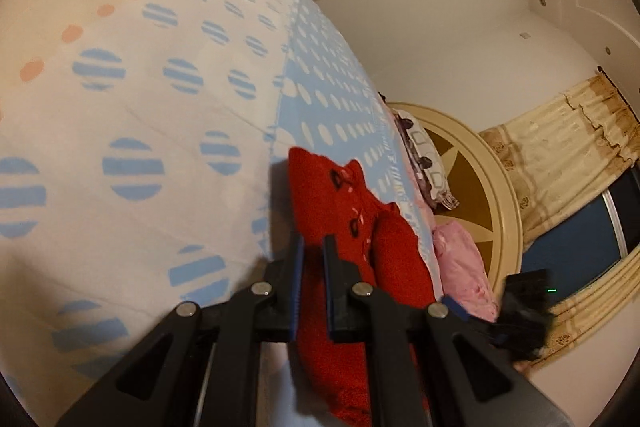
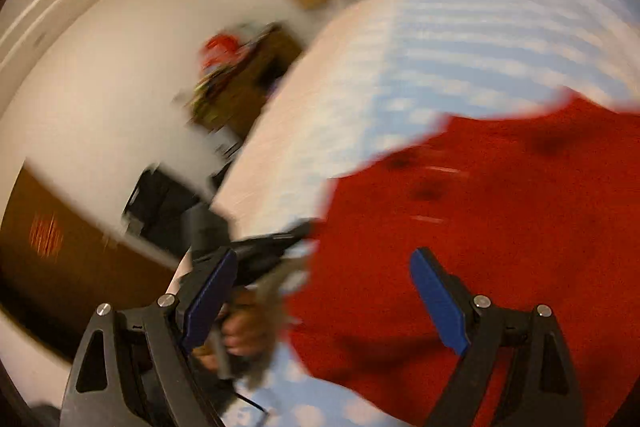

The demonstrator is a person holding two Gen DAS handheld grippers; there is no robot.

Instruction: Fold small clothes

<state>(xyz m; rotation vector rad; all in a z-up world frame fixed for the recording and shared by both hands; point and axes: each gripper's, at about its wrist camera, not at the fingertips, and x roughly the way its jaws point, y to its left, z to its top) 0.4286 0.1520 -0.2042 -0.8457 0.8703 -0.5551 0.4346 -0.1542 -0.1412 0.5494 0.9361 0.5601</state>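
While a bedsheet (image 1: 132, 99) printed with blue striped circles and white ovals fills most of the left wrist view, a red knitted garment (image 1: 340, 211) lies on it, running from the sheet's edge down toward the camera. Dark buttons with pale stitching show along its middle. The left tongs (image 1: 312, 259) stand nearly closed, their blue-padded fingers (image 1: 297, 267) clenched on a fold of the red garment that passes between them. In the right wrist view, which is heavily blurred, the same garment (image 2: 500, 227) spreads wide across the sheet (image 2: 460, 47), and the right tongs (image 2: 320, 291) are spread wide apart and released, holding nothing; the right-hand finger (image 2: 438, 301) hangs over the red cloth, though whether it touches cannot be told through the blur, while the left-hand one sits off the garment's edge. Between them the other tool's dark body and the hand (image 2: 240, 331) gripping it show at the garment's near edge. Beyond the bed in the left wrist view are a pink bundle (image 1: 464, 267), a patterned pillow (image 1: 424, 163), a round cream headboard (image 1: 492, 187) and yellow curtains (image 1: 560, 147)
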